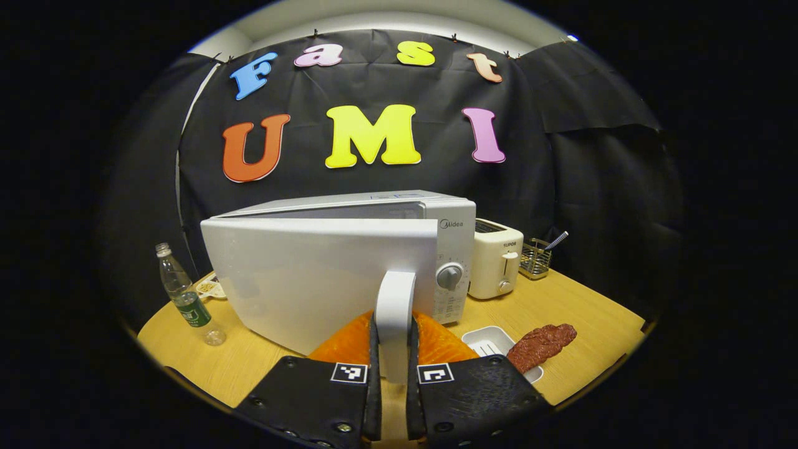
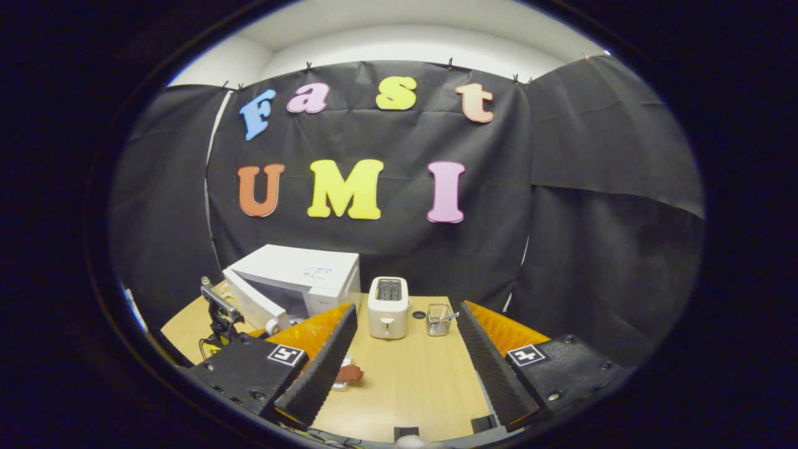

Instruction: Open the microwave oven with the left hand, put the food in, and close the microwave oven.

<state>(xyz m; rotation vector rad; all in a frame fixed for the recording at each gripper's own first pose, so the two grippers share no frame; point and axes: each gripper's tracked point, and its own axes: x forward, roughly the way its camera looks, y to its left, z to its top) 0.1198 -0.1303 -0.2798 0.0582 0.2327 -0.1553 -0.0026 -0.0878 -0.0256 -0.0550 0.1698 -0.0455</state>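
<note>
Closest to me in the left gripper view, my left tool is clamped on the door handle, one finger pressed to each side of that upright white bar. Behind the handle, the microwave stands on the tabletop with its door swung partly out toward me, hinged at the far left, so a gap shows along the top between door and body. Its dial sits on the panel just right of the handle. Near my tool's right finger lies the food, a dark red-brown lump resting on the edge of a small white tray. A toaster stands just beside the microwave's right side, with a wire basket further right. A bottle stands to the left of the door. In the right gripper view, my right tool hangs above the tabletop with its fingers spread wide apart and nothing between them. From there I see the microwave at the left with its door ajar, my left tool at the door, the toaster at centre, and the food just beside my right tool's left finger.
</note>
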